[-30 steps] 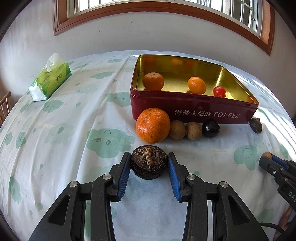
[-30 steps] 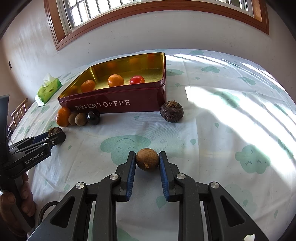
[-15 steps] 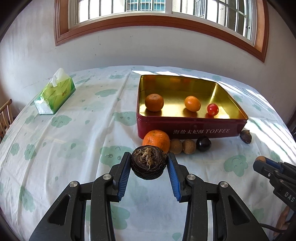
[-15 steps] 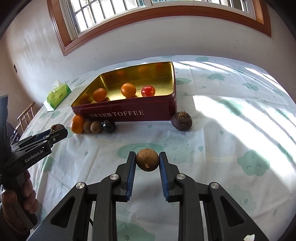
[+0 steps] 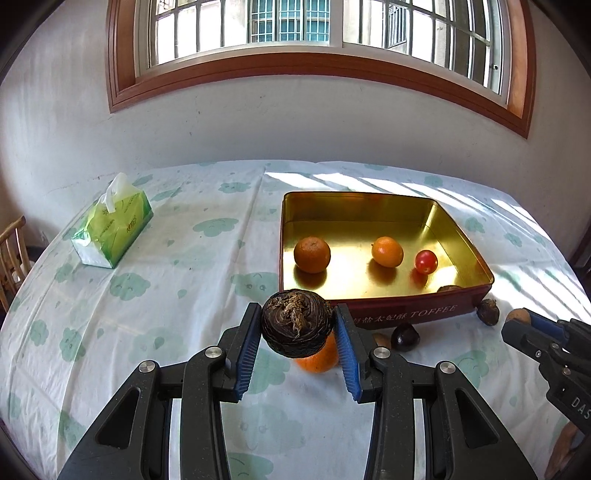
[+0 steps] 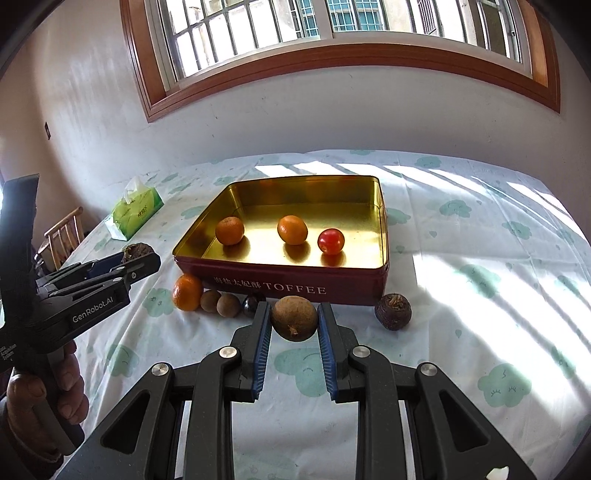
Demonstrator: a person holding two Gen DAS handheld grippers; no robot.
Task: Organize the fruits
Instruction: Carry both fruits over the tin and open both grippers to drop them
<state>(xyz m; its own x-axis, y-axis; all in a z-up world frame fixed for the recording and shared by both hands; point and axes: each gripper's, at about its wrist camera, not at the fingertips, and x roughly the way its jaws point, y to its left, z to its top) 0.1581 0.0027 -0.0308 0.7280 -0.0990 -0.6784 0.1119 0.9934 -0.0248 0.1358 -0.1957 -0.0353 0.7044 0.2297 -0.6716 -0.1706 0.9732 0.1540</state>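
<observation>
Holding a dark corm [image 5: 297,328] in your left tongs [image 5: 298,345] and a brown fruit [image 6: 294,322] in your right tongs [image 6: 294,334], both above the desk [image 6: 480,332], you had three fruits in the tin [image 6: 280,290]; five lay outside.

Ahead of you, a white plastered wall [image 5: 295,122] fills the back of the room, scuffed and uneven in places. High on it sits a wide window [image 5: 291,33] in a reddish-brown wooden frame, with metal bars and another building visible beyond the glass. Sunlight comes through and falls in bright stripes across the right side of the tabletop [image 6: 498,258], which is covered by a pale cloth printed with green clouds. At the far left, a wooden chair [image 6: 62,232] stands beside it.
</observation>
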